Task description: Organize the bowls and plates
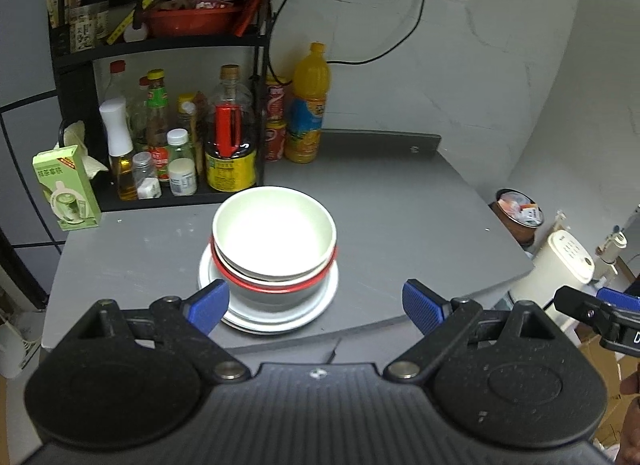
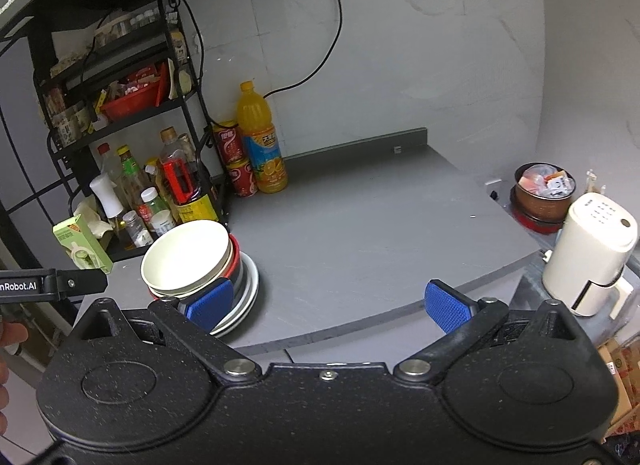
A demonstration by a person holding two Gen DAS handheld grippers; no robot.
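A stack stands on the grey table point(image 1: 400, 217): white plates point(image 1: 276, 315) at the bottom, a red-rimmed bowl point(image 1: 276, 283) on them, and a cream bowl point(image 1: 274, 233) nested on top. My left gripper point(image 1: 316, 305) is open just in front of the stack, nothing between its blue pads. In the right wrist view the same cream bowl point(image 2: 186, 255) and plates point(image 2: 246, 293) sit at the left, partly behind one blue pad. My right gripper point(image 2: 336, 303) hangs open over the table's front edge, to the right of the stack, holding nothing.
A black rack point(image 1: 160, 45) with sauce bottles point(image 1: 230, 133) stands at the back left, with an orange juice bottle point(image 1: 308, 105) and red cans point(image 1: 276, 121) beside it. A green carton point(image 1: 66, 189) sits at the left. Off the table's right side are a white kettle point(image 2: 592, 253) and a brown bowl point(image 2: 544, 195).
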